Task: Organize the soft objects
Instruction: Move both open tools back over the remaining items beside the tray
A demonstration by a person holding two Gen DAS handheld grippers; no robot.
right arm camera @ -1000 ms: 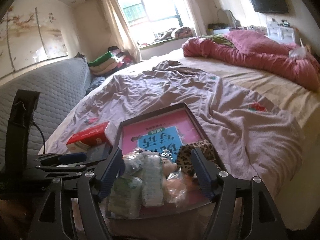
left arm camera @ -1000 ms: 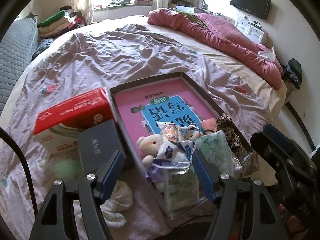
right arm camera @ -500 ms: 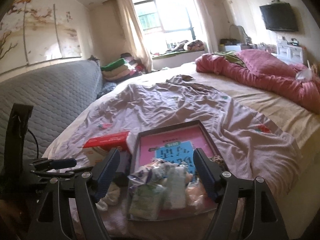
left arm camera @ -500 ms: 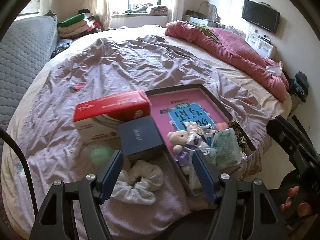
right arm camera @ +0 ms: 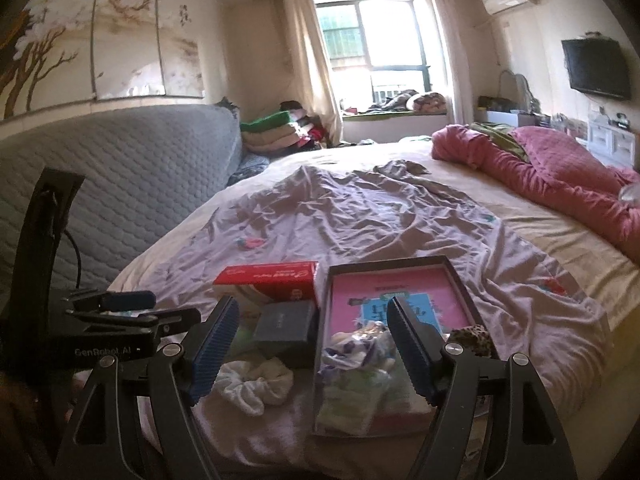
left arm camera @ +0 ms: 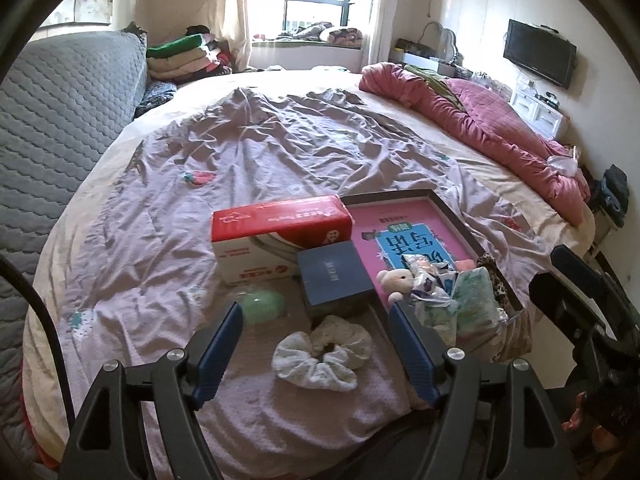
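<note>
My left gripper [left arm camera: 316, 334]: held low over the bed's near edge, jaws spread wide, nothing between them.
My right gripper [right arm camera: 314, 344]: also gaping and empty, hovering above the near end of the tray; in the left wrist view its black body shows at the right edge.
White scrunchie [left arm camera: 322, 354]: lies on the lilac sheet [left arm camera: 260, 160], framed between my left fingers and touched by neither.
Green soft ball [left arm camera: 262, 306]: just left of the scrunchie, near my left fingertip.
Dark blue box [left arm camera: 334, 276]: just behind the scrunchie, against the tray's left wall.
Tray [left arm camera: 456, 220]: dark-rimmed and shallow, a pink book [left arm camera: 404, 228] flat on its floor.
Soft pile in tray: a small teddy bear [left arm camera: 396, 280], crinkled plastic packets [left arm camera: 452, 296] and a leopard-print piece [left arm camera: 494, 274] crowd the near end.
Red and white carton [left arm camera: 280, 236]: beside the tray's left side, behind the blue box.
Far side: rumpled pink quilt [left arm camera: 492, 136] along the right of the bed; grey quilted headboard [left arm camera: 60, 120] at left.
</note>
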